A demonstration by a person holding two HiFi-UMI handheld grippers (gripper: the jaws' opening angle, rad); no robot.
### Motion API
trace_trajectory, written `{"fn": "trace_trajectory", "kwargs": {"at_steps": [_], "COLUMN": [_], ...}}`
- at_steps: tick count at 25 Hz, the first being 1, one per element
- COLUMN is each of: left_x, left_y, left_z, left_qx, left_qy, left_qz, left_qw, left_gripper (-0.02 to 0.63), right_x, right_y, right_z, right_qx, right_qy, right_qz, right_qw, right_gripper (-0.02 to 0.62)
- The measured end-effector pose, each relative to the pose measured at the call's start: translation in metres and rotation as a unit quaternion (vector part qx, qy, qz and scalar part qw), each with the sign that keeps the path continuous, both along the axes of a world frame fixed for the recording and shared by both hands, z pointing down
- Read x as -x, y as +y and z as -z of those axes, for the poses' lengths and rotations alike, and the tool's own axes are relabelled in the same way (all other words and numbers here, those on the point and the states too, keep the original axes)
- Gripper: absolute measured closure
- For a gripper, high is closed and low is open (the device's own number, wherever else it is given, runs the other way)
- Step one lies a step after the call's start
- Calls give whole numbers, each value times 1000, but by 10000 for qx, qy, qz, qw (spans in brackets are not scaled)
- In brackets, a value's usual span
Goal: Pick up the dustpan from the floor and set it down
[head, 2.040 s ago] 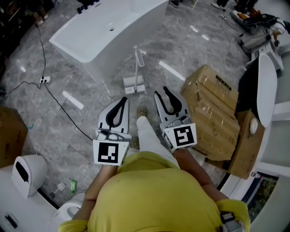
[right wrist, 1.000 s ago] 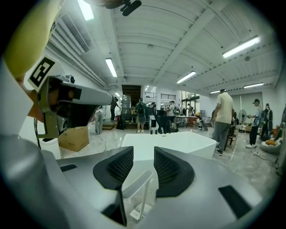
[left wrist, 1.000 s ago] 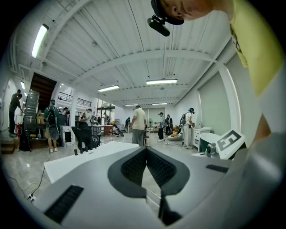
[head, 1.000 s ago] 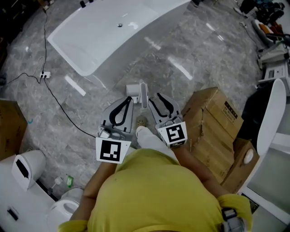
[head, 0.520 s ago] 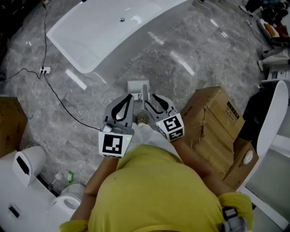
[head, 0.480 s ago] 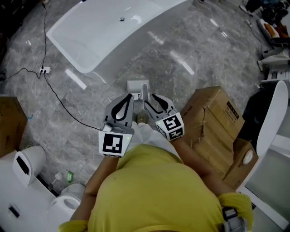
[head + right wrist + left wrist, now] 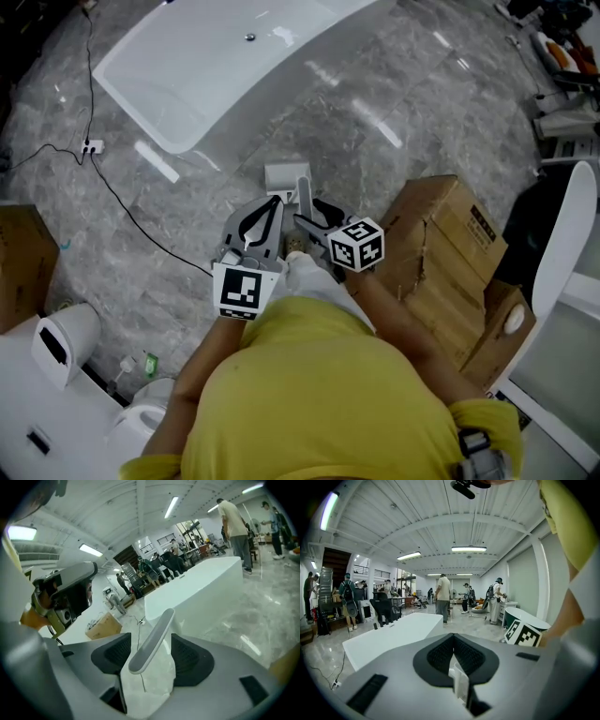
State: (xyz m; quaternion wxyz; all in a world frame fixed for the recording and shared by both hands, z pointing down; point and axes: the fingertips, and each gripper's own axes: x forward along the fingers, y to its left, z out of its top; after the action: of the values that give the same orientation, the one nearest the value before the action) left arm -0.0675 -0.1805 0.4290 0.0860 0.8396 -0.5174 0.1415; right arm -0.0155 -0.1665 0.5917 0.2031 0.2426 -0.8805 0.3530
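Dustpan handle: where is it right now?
Dustpan handle stands between the right tool's opening jaws, untouched; in the head view it's centre frame, on the floor just in front of the white bathtub.

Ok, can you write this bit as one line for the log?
right gripper: jaws opening, dustpan handle between them, not gripped | left gripper: shut, empty | dustpan: standing on floor

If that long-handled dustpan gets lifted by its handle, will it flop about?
The dustpan looks like thin rigid plastic, so probably light and stiff. Its handle is smooth and rounded, so it may slip between the opening fingers of the right gripper. Standing on a small base, it could tip.
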Motion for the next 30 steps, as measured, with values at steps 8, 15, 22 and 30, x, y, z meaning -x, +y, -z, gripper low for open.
{"fn": "trace_trajectory", "kwargs": {"at_steps": [8,15,22,30], "left_x": [-3,1,3,9], "left_y": [-4,-8,-9,-9], "left_z": [-28,-38,-42,-35], "left_qx": [505,655,714,656], "left_qy": [62,31,40,101], "left_qz": [-148,-78,-66,4], "left_qw": [9986,9978,9974,9978], "left_gripper": [606,606,606,606], "right_x": [12,27,39,44], "right_y": [3,11,-4,-16], "right_z": [-21,-22,-16,30], "right_qx": [1121,1537,1558,1323], "right_qy": [-591,-902,-1097,-1368], "right_qz": [208,780,715,577], "right_qw": [9917,9809,9791,9800], "right_gripper": [307,361,442,434]}}
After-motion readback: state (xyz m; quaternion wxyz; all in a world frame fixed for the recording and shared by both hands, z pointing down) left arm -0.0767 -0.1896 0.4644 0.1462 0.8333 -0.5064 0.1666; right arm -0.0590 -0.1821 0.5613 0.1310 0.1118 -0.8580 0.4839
